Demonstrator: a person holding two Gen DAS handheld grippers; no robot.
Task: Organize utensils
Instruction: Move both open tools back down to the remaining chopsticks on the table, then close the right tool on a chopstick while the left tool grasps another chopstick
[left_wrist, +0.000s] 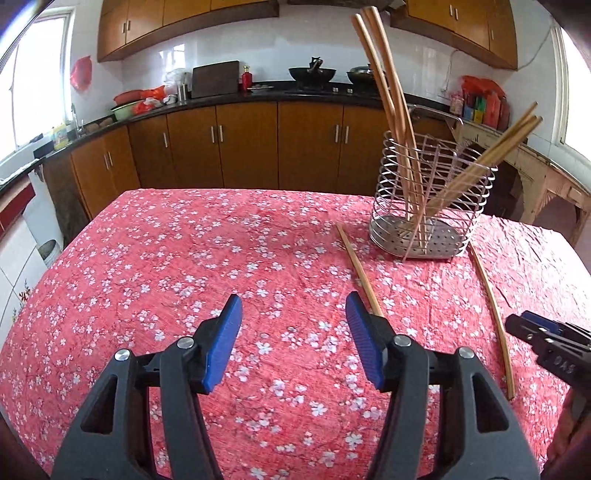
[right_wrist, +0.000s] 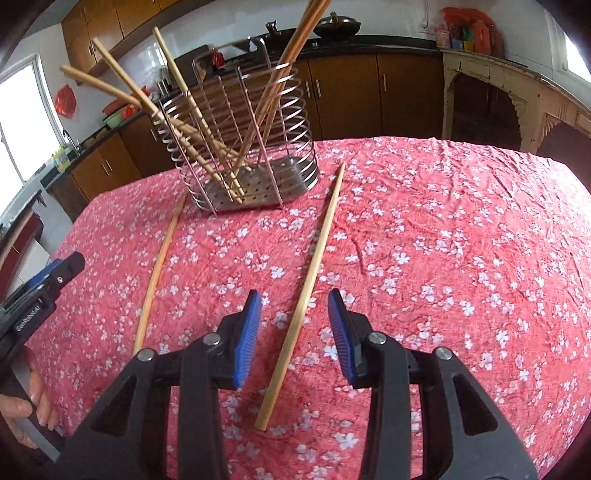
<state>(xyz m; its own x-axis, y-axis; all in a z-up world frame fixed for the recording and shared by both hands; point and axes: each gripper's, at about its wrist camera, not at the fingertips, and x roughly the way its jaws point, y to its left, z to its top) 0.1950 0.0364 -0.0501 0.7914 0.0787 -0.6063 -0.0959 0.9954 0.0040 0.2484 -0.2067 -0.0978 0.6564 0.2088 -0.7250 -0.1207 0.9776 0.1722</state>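
A wire utensil holder (left_wrist: 430, 206) (right_wrist: 251, 155) stands on the red floral tablecloth with several wooden chopsticks (left_wrist: 391, 96) (right_wrist: 177, 114) leaning in it. Two loose chopsticks lie on the cloth. One chopstick (right_wrist: 306, 284) (left_wrist: 493, 314) lies between the open jaws of my right gripper (right_wrist: 294, 336), not gripped. The other chopstick (left_wrist: 358, 269) (right_wrist: 159, 269) lies just right of my left gripper (left_wrist: 293, 339), which is open and empty. The right gripper's tip shows in the left wrist view (left_wrist: 535, 332); the left gripper shows in the right wrist view (right_wrist: 40, 295).
The table (left_wrist: 184, 258) has its far edge ahead of the holder. Brown kitchen cabinets (left_wrist: 243, 144) and a black counter with woks (left_wrist: 312, 74) run behind. A pale wooden sideboard (right_wrist: 517, 96) stands to the right.
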